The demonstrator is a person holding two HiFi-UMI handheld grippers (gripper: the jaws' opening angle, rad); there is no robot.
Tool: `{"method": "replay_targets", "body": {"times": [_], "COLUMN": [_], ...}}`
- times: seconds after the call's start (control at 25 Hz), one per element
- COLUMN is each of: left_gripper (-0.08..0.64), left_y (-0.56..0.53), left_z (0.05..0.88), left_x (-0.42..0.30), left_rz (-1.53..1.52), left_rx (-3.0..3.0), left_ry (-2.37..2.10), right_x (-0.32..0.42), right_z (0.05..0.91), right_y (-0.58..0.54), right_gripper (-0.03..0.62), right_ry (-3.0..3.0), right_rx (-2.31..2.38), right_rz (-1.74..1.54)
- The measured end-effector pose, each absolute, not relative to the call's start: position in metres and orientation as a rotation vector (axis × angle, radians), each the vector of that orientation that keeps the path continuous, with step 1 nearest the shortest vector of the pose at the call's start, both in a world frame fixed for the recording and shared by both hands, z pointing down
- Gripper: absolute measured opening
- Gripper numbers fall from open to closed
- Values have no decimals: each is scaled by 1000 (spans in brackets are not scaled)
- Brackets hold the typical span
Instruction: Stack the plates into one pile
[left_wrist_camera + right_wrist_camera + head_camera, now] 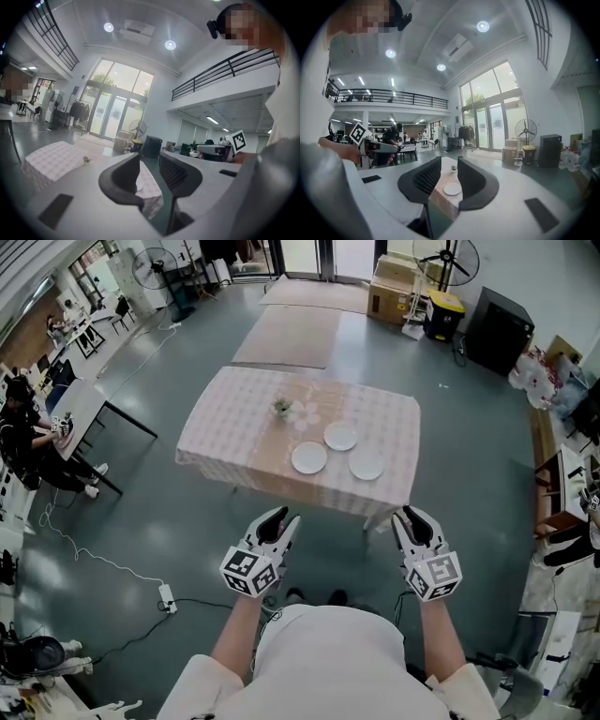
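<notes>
Ahead of you stands the surface (225,418), draped in a pale checked cloth. Three white plates lie on it close together, unstacked: left plate (308,457), far plate (340,436), right plate (366,464). A small green sprig (282,408) sits beyond them.

Left gripper (284,518) fingers apart, empty, right gripper (411,515) likewise, both held level

white plates (308,457) sit on a pale pink checked tablecloth (234,413) over a grey-green floor (141,512), and the left gripper (284,517) and right gripper (409,514) are white with black jaws and black-and-white square markers.
</notes>
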State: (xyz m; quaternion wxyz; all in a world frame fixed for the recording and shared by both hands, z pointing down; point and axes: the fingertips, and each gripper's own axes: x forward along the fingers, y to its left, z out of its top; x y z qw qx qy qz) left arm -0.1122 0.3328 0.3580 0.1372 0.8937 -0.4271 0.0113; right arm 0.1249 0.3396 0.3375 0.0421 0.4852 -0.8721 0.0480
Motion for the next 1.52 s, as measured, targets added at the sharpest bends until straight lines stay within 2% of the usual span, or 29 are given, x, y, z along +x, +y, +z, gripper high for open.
{"method": "replay_targets", "body": {"times": [0.76,1.52], "left_gripper": [141,146], "left_y": [272,58], "left_z": [373,379], "left_x": [-98,-129], "left_rz": [46,139], "left_rx": [2558,2616], "left_ry": [-1246,-1084], "right_x": [133,71], "right_z": [356,371], "right_y": [279,92], "right_gripper": [127,127], "right_ry": [-2686,-2586], "right_rx": [1427,1465], "right_rz": [181,248]}}
